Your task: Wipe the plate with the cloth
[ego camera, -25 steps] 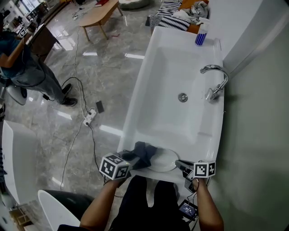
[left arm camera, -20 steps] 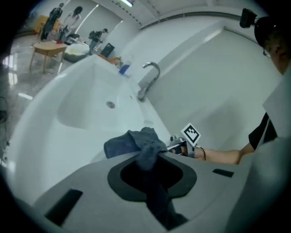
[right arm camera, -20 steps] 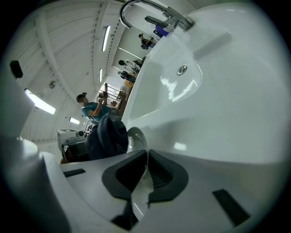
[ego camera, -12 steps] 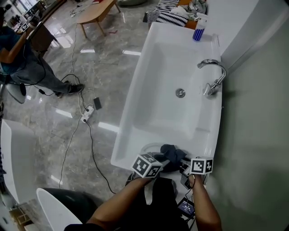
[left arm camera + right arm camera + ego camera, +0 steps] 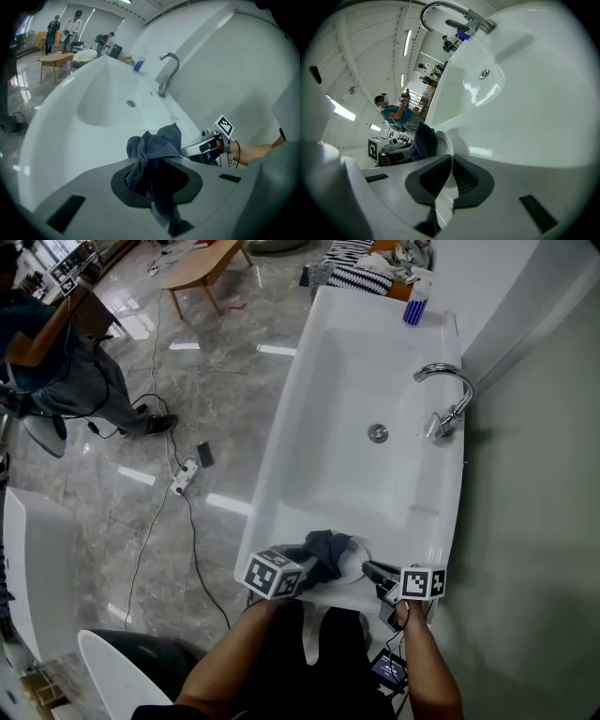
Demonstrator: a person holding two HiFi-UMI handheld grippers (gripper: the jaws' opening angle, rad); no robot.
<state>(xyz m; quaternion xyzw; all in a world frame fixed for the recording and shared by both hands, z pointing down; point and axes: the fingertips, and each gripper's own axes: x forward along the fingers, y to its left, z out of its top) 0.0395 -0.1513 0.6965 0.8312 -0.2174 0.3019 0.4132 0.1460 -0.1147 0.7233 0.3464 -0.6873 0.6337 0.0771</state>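
The white plate [image 5: 352, 567] is held at the near end of the white sink [image 5: 337, 474], right between the two grippers. Its right rim is pinched by the right gripper [image 5: 368, 570]. In the right gripper view the jaws are seen closed tight on the plate's thin edge, the plate [image 5: 444, 140] running edge-on straight away from them.

The dark blue cloth [image 5: 323, 547] is bunched in the left gripper [image 5: 305, 570], with the jaws clamped on its folds and a tail hanging down between them. The plate lies to the right of this gripper, and the cloth is seen on the plate's left side, apparently touching it.

So the wiping falls to the left hand, the one nearer the plate's face, while the plate is steadied from the right. A stroke across the face toward the right gripper is judged to be called for.

Both forearms are brought in from below in the head view, with both grippers angled forward and down.
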